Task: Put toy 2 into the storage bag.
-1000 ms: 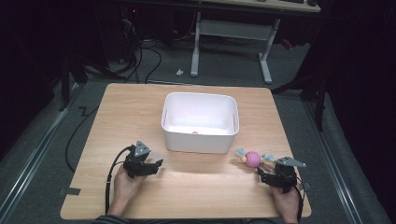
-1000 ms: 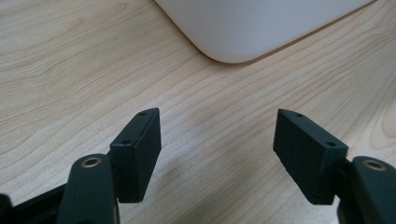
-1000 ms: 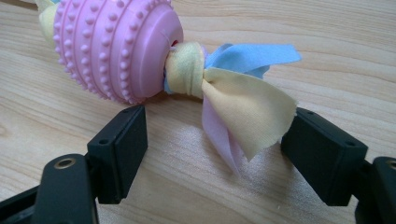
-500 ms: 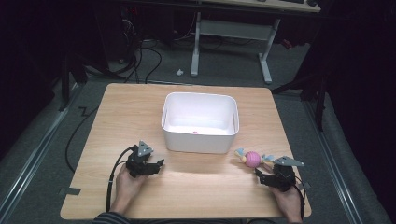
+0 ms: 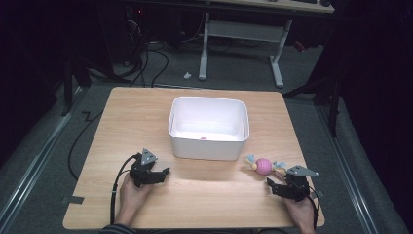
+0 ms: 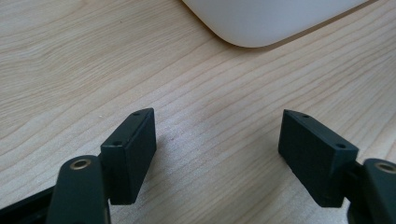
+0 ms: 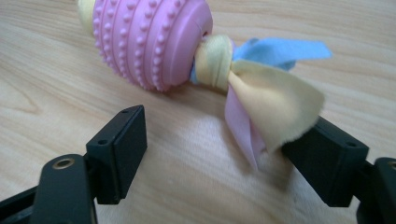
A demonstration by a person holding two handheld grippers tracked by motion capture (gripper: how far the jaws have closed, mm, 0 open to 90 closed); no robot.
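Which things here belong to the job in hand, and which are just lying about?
Part of the job:
- pink knobbly rubber ball toy with fabric tails, before the open right gripper
- white plastic tub
- left gripper, open over bare wood

Lying about:
- small white scrap on the floor
- grey desk frame

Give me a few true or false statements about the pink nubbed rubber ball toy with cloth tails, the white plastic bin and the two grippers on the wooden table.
1. The pink nubbed rubber ball toy with cloth tails lies on the wooden table, outside the white plastic bin. True.
2. The right gripper is clamped on the ball. False: its jaws stand open, and only a cloth tail reaches its right jaw.
3. The left gripper is open with nothing between its jaws. True.
4. The bin stands at the table's far left corner. False: it stands near the middle.
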